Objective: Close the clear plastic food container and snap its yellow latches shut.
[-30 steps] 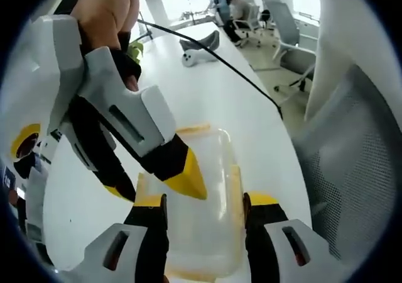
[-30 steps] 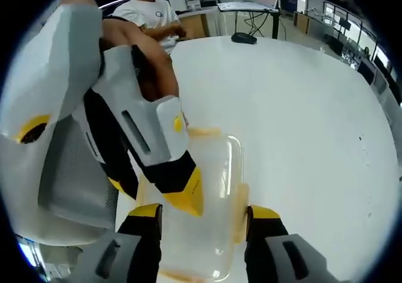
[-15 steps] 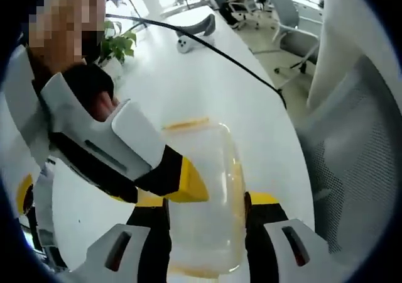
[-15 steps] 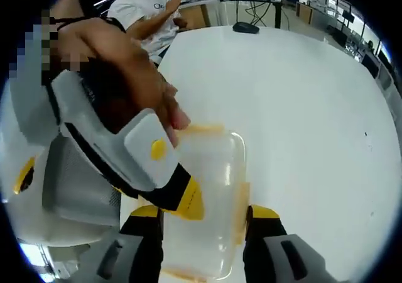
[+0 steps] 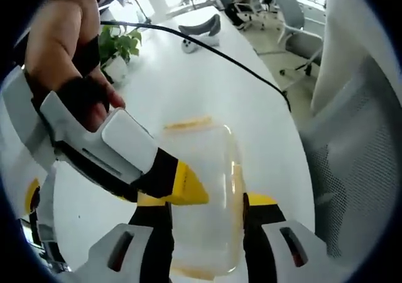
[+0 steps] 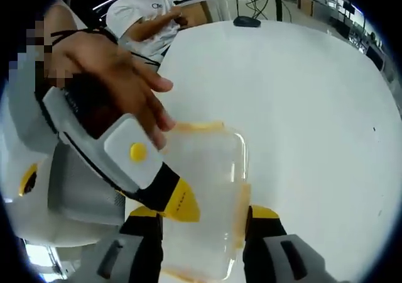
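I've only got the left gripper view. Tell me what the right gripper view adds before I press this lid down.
Observer: The left tool comes in from the left there, with its yellow tip over the lid of the clear plastic food container.
Operator: Describe the hand on that tool.
Observer: The hand sits on the tool's white housing with its fingers spread rather than curled.
Operator: Report the table's far edge.
Observer: A dark computer mouse lies there, well away from the container.
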Demonstrator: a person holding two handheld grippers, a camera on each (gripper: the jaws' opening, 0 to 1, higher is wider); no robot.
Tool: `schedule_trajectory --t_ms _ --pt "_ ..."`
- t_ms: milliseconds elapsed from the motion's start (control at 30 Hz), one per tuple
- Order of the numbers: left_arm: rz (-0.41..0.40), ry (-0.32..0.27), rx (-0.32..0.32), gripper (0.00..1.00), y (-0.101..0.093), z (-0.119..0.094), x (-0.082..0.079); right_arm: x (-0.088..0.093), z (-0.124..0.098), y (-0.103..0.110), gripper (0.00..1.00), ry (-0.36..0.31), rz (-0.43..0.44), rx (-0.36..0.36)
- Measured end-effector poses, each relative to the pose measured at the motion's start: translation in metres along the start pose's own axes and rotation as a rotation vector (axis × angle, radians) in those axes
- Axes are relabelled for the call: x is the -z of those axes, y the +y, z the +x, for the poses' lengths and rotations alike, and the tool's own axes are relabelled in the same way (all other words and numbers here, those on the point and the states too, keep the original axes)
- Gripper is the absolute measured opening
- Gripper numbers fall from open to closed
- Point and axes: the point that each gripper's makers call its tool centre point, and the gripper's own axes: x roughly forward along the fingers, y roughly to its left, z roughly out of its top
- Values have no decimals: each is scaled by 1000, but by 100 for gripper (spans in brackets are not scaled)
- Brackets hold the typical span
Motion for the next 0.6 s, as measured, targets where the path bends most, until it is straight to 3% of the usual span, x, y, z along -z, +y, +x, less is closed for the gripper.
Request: schedule_trajectory --t_ms 200,333,533,600 --pt "6 -1 1 41 -2 -1 0 0 -3 0 51 3 2 0" --pt "18 -33 11 42 -2 -3 0 -1 -5 1 52 -49 7 4" --pt "-11 -78 13 43 -3 -3 -1 -3 -8 3 53 -99 18 49" --pt "-71 -96 11 43 -2 -3 -4 -3 -9 3 53 -108 14 68"
